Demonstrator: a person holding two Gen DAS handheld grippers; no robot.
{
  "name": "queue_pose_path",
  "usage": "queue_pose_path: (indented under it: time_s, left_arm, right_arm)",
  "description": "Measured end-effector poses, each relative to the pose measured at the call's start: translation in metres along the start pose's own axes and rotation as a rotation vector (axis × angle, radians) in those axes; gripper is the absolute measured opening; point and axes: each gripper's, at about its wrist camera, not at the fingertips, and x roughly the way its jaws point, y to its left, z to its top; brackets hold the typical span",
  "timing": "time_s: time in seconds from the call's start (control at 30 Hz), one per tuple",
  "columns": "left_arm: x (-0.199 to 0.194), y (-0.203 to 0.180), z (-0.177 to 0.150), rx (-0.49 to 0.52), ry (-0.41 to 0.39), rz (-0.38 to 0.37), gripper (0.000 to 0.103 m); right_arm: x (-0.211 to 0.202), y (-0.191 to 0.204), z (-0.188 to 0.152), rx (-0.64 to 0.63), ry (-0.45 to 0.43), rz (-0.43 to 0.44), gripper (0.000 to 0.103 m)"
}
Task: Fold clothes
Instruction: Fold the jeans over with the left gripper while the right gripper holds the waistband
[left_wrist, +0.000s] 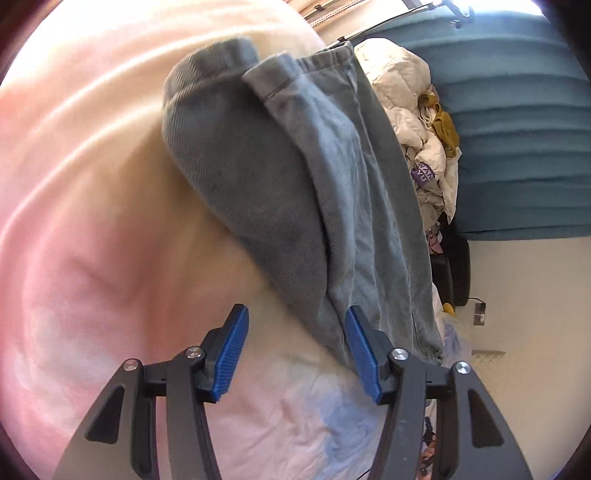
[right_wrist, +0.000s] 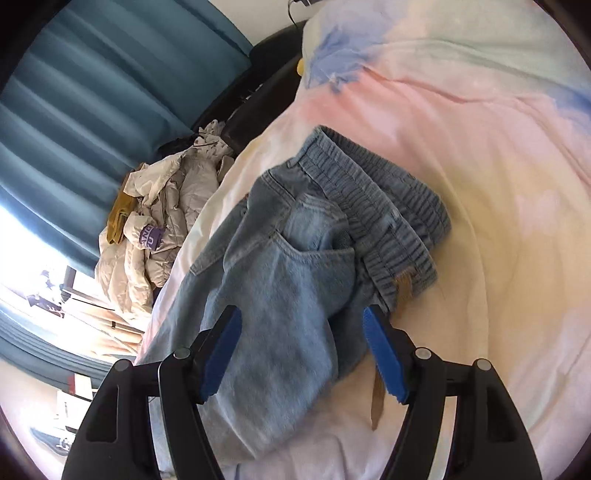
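A pair of light blue jeans lies folded on a pastel pink, yellow and blue bedsheet. My left gripper hovers open over the jeans' near edge, its blue pads clear of the cloth. In the right wrist view the jeans show an elastic waistband, a back pocket and a brown tag. My right gripper is open just above the denim, which passes under the gap between its fingers without being pinched. The sheet spreads to the right.
A heap of cream puffer jackets with a mustard cloth lies at the bed's edge. A teal curtain hangs behind it. A dark bed frame borders the sheet.
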Motion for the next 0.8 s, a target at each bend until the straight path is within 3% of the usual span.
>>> queue_pose_path:
  time_s: [0.3, 0.47, 0.5, 0.6, 0.67, 0.73, 0.8]
  left_arm:
    - [0.050, -0.001, 0.007, -0.038, -0.064, -0.127, 0.056]
    - [0.068, -0.012, 0.019, -0.014, -0.137, -0.117, 0.055]
    - [0.070, -0.016, 0.020, -0.001, -0.149, -0.098, 0.052]
    - [0.074, -0.026, 0.020, 0.025, -0.191, -0.040, 0.028]
    - [0.071, -0.030, 0.018, 0.032, -0.210, -0.030, 0.017]
    - [0.065, -0.039, 0.014, 0.060, -0.234, -0.015, 0.011]
    - [0.054, -0.053, 0.007, 0.107, -0.267, 0.001, 0.010]
  right_arm:
    - [0.039, -0.031, -0.024, 0.101, 0.090, 0.062, 0.070]
    - [0.081, -0.022, -0.022, 0.111, 0.095, 0.054, 0.070]
    - [0.090, -0.020, -0.021, 0.110, 0.090, 0.036, 0.070]
    - [0.102, -0.016, -0.021, 0.149, 0.042, -0.018, 0.069]
    - [0.100, -0.005, -0.023, 0.108, -0.006, -0.078, 0.052]
    - [0.092, 0.007, -0.026, 0.041, -0.043, -0.129, 0.027]
    - [0.075, 0.011, -0.023, 0.030, -0.067, -0.116, 0.015]
